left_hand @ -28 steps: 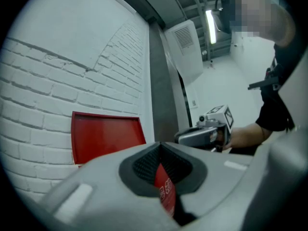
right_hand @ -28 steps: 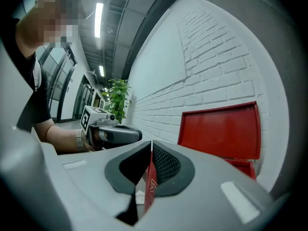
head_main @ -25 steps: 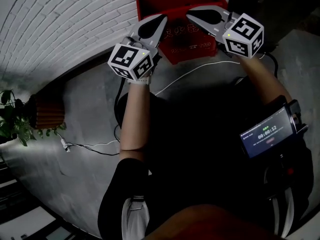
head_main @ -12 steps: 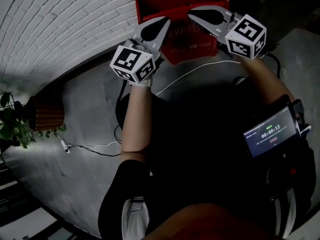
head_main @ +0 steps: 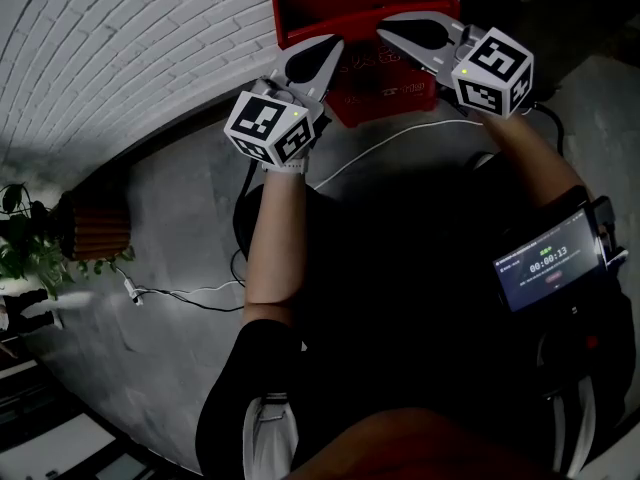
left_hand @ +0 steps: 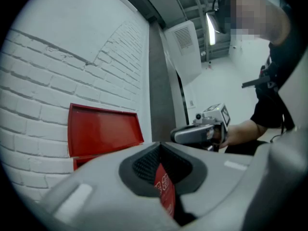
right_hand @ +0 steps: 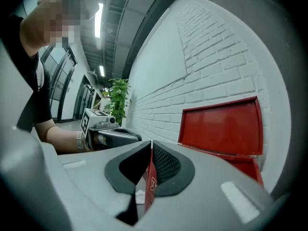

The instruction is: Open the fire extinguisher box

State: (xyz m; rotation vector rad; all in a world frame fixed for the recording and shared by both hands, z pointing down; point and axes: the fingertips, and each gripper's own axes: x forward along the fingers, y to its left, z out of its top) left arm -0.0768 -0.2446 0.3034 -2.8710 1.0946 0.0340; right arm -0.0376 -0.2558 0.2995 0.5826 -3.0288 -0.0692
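Lid (left_hand: 103,129) raised against a white brick wall (head_main: 130,48), the red fire extinguisher box (head_main: 385,98) sits open at the foot of that wall, straight ahead of the person, while both hand-held grippers hang just in front of it. The left gripper (head_main: 325,50) is over the left half of the box front and the right gripper (head_main: 388,26) over the right half. Their tips angle toward each other, and neither appears to touch the box.

Each gripper's own view shows its jaws drawn in to a thin slit, the tips all but meeting. The sliver of red with white lettering seen through each slit is judged to be the box front beyond, not something gripped.

With the lid up, the opening looks done in effect, and the moment reads as the close of the job. What remains would call for little: backing both grippers clear without knocking the lid, which seems to lean on the wall to stay up.

The box lies with its long axis along the wall, running left to right across the head view. Its mouth points upward and its lettered front faces the person. The lid appears hinged along the back edge and stands roughly upright, its hollow inner side turned out toward the room. The inside of the box is dark and partly covered by the grippers, so its contents cannot be made out.

A white cable (head_main: 380,148) trails past the box front, and a potted plant (head_main: 30,243) stands well off to the left.
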